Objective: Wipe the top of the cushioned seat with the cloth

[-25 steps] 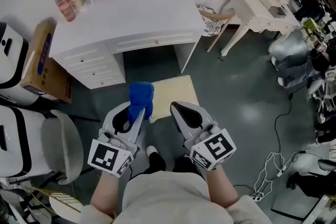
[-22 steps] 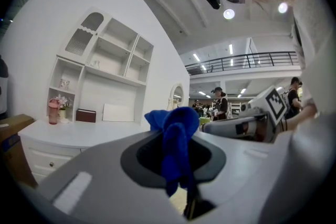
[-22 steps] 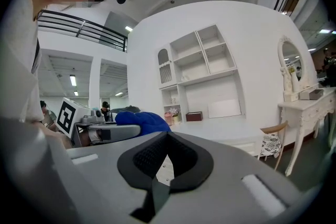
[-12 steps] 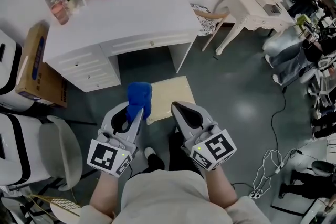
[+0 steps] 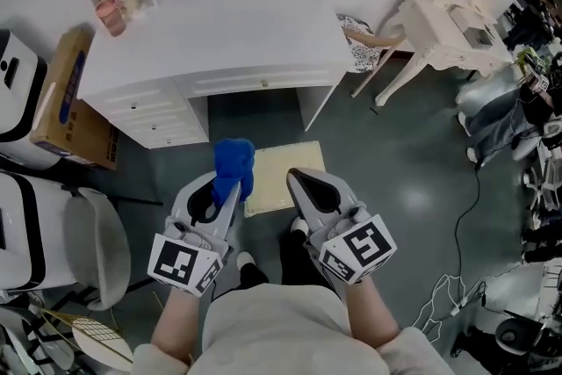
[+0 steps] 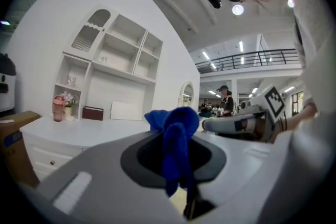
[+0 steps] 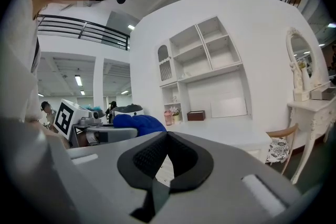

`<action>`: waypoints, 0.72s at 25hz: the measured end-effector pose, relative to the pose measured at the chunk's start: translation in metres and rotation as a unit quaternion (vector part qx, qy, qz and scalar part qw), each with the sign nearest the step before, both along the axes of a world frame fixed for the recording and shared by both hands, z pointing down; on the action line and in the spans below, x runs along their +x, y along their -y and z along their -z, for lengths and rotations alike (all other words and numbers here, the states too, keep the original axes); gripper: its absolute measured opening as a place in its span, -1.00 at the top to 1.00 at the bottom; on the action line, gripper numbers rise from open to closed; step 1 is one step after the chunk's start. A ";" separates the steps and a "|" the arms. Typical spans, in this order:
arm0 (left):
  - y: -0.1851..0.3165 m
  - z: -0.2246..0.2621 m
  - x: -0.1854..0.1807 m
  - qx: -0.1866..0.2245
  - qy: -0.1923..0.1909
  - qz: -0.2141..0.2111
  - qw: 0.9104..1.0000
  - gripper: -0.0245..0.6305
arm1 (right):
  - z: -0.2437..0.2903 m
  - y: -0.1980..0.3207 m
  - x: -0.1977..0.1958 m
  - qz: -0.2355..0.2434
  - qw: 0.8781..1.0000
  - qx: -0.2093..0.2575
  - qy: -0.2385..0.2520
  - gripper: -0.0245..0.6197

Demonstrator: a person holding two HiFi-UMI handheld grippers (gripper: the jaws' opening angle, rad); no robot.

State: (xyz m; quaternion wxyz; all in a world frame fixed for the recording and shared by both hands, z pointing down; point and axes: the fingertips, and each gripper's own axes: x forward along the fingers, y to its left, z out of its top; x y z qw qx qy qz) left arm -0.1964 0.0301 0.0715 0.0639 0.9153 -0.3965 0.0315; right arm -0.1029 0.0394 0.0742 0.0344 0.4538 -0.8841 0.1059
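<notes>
The cream cushioned seat [image 5: 290, 178] stands on the grey floor in front of the white desk [image 5: 219, 31], partly hidden behind both grippers in the head view. A bunched blue cloth [image 5: 234, 167] sticks out of my left gripper [image 5: 228, 191], which is shut on it above the seat's left edge. The same cloth [image 6: 176, 136] fills the jaws in the left gripper view. My right gripper [image 5: 295, 179] is shut with nothing in it and hovers over the seat's right side. Seen from the right gripper [image 7: 167, 136], the cloth [image 7: 137, 124] lies to the left.
A cardboard box [image 5: 61, 97] leans by the desk drawers at the left. A white chair [image 5: 97, 241] stands at the near left. To the right are a wooden chair [image 5: 364, 39], a white vanity table [image 5: 443, 18] and floor cables [image 5: 457, 285]. My shoes [image 5: 246, 263] show below the grippers.
The head view has shifted slightly, so the desk and seat sit a little lower and to the right. Both grippers hold the same pose, the left still shut on the cloth.
</notes>
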 end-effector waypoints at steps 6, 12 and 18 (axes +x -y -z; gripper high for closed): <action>0.034 -0.008 0.020 -0.010 0.003 0.034 0.999 0.75 | -0.003 0.043 0.023 0.028 1.000 -0.005 0.001 0.92; 0.065 -0.027 0.036 -0.027 0.008 0.062 0.998 0.75 | -0.016 0.080 0.045 0.047 0.999 -0.016 0.000 0.92; 0.089 -0.054 0.054 -0.051 0.014 0.089 0.995 0.75 | -0.041 0.106 0.065 0.069 0.997 -0.038 0.000 0.92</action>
